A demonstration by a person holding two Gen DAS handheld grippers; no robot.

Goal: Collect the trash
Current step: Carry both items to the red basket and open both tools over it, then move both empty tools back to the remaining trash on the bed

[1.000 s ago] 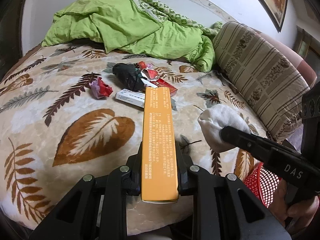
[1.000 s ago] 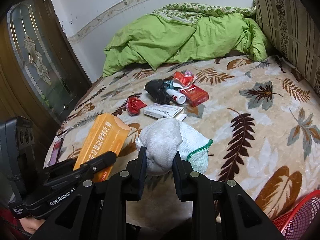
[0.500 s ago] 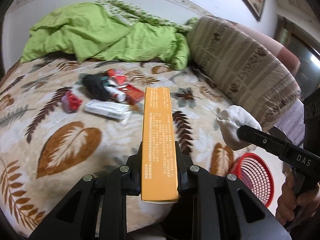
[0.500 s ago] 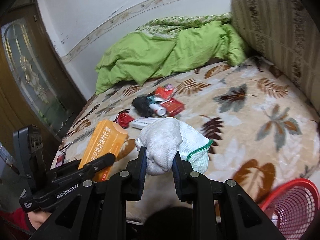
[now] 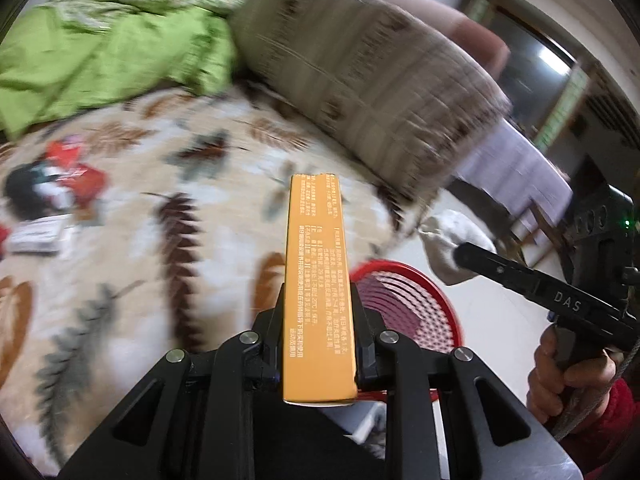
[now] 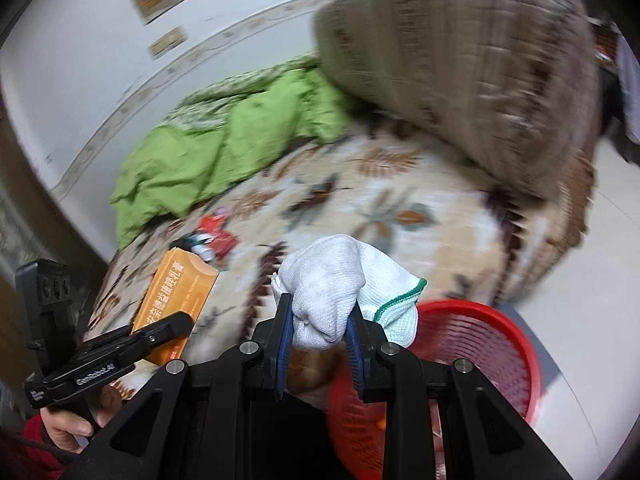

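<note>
My left gripper (image 5: 318, 344) is shut on a long orange box (image 5: 316, 264), held out level over the bed's edge; the box also shows in the right wrist view (image 6: 176, 300). My right gripper (image 6: 320, 344) is shut on a crumpled white glove with a green cuff (image 6: 340, 284), also seen in the left wrist view (image 5: 452, 236). A red mesh basket (image 6: 484, 344) stands on the floor beside the bed, just below and right of both grippers; it shows in the left wrist view (image 5: 408, 300) too. More trash, red packets and a black bag (image 5: 60, 180), lies on the bed.
The bed has a leaf-patterned blanket (image 5: 140, 280), a green quilt (image 5: 100, 52) at the back and a big striped bolster (image 5: 368, 68) along the right. Pale tiled floor (image 6: 580, 264) lies right of the bed. A white box (image 5: 36, 236) lies at the left.
Both grippers have swung right, away from the bed's middle toward its edge. The red basket has come much closer and now sits just under the glove and box. Both grips are unchanged.
</note>
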